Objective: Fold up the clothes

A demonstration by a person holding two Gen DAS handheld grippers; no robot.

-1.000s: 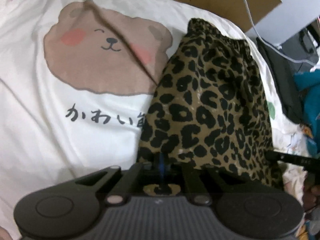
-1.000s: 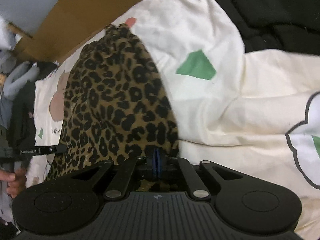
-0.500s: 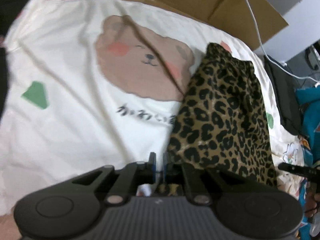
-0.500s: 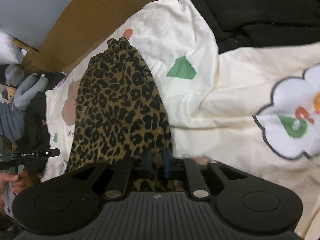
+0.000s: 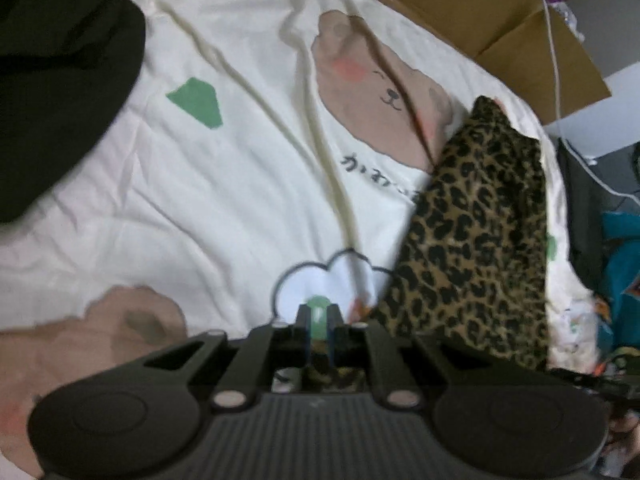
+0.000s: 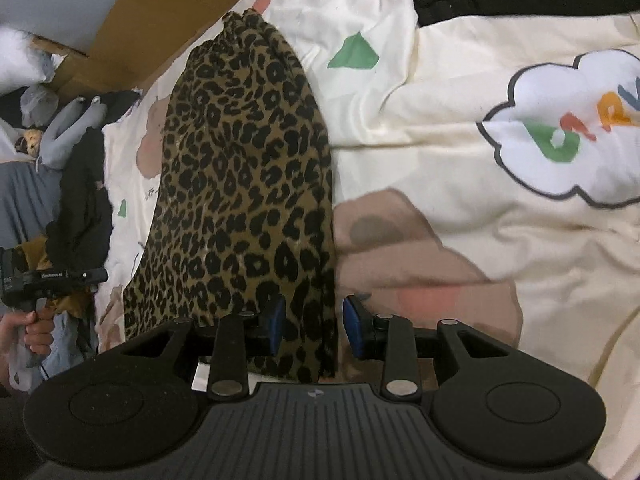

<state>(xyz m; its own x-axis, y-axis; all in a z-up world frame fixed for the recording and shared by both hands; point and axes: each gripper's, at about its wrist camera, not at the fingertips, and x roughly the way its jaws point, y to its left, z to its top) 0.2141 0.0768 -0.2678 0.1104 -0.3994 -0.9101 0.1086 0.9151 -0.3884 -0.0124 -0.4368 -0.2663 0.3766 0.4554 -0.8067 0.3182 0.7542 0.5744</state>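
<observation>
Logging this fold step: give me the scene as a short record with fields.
garment: leopard-print garment, folded into a long narrow strip
surface: cream bedcover with bear and cloud prints
left claw: fingers close together, narrow gap, nothing visibly pinched; set left of the garment's near end
right claw: open, blue pads either side of the garment's near edge, not clamped
other cloth: black garment at the bedcover's far left
background: cardboard box behind the bed

Japanese "かわい" on bedsheet (image 5: 248,184) under bear print (image 5: 380,108)
</observation>
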